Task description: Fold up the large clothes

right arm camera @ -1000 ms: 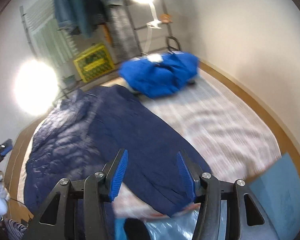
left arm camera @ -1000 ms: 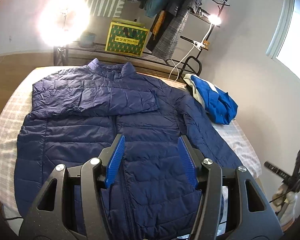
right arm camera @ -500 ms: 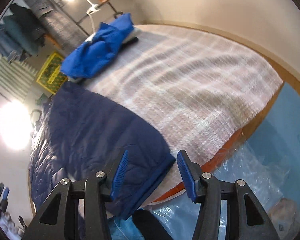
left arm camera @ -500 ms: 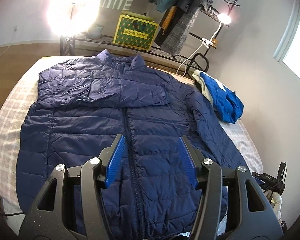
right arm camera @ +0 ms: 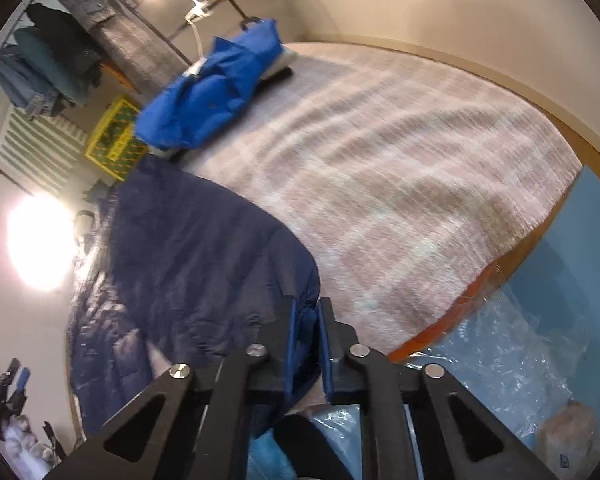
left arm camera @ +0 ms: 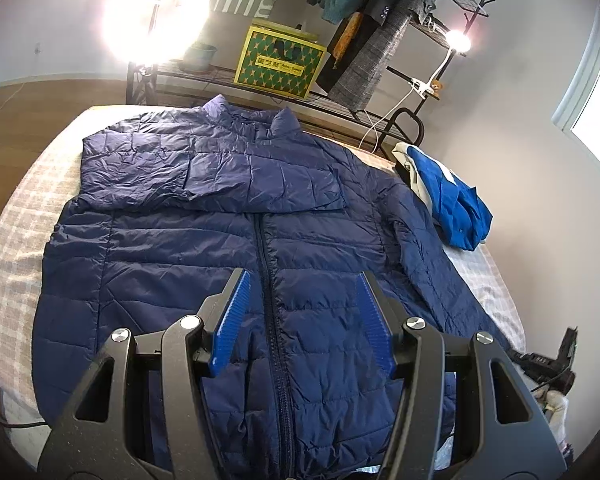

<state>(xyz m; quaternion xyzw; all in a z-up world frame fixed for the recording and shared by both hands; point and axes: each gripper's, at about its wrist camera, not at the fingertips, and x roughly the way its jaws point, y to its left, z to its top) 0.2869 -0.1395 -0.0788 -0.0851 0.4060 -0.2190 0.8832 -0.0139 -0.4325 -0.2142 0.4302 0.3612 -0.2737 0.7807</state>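
We find a navy puffer jacket spread front-up and zipped on a bed with a checked cover, its collar toward the far edge and one sleeve folded across the chest. The left gripper hangs above the jacket's lower front, jaws apart, nothing between them. The right gripper is at the bed's near edge; its jaws are closing, and the cuff of the jacket's other sleeve sits pinched between the blue pads. A crumpled bright blue garment lies near the bed's far corner, apart from the jacket.
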